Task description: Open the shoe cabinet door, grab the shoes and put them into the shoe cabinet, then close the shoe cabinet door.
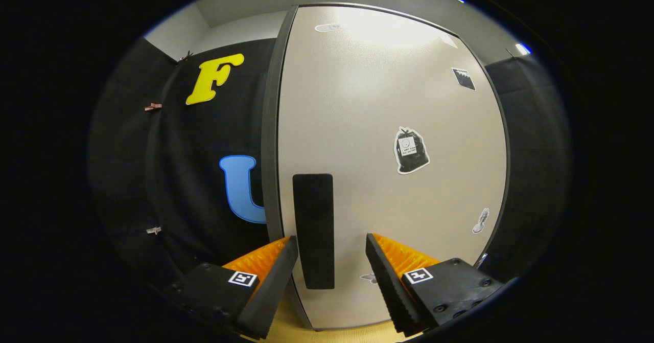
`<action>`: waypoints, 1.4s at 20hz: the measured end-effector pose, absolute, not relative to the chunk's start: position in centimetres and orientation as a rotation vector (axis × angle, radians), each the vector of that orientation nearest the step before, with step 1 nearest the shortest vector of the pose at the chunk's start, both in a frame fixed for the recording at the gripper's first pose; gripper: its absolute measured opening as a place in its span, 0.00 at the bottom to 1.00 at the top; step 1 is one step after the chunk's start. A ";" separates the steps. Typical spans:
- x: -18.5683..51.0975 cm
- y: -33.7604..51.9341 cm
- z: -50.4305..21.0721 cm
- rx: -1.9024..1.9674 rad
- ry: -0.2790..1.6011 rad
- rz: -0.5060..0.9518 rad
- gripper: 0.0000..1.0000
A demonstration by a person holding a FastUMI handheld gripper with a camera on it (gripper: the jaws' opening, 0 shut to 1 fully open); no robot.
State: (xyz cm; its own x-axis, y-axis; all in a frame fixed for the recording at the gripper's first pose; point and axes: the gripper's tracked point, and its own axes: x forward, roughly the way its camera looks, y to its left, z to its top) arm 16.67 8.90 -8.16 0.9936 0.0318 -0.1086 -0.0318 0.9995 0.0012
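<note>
Nothing readable here tbh

The cabinet door [388,128] has a bag sticker [411,151] with a tiny label, too small to make out; other stickers are just pictures.

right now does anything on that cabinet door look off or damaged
Nothing stands out. The shoe cabinet door looks shut and undamaged, with a few stickers scattered on its pale face. Its dark handle stands straight near the left edge. The gripper is open, its fingers on either side of the handle and not pressing on it.
</note>
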 end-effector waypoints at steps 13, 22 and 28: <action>17.4 10.1 -8.3 -0.009 0.108 0.027 0.35; 16.7 10.0 -8.4 -0.027 0.136 0.047 0.34; 15.2 10.0 -8.0 0.002 0.136 0.085 0.34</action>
State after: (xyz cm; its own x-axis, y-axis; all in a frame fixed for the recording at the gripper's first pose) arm 15.20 10.04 -8.04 0.9872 0.0843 -0.1350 -0.0841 0.9964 0.0076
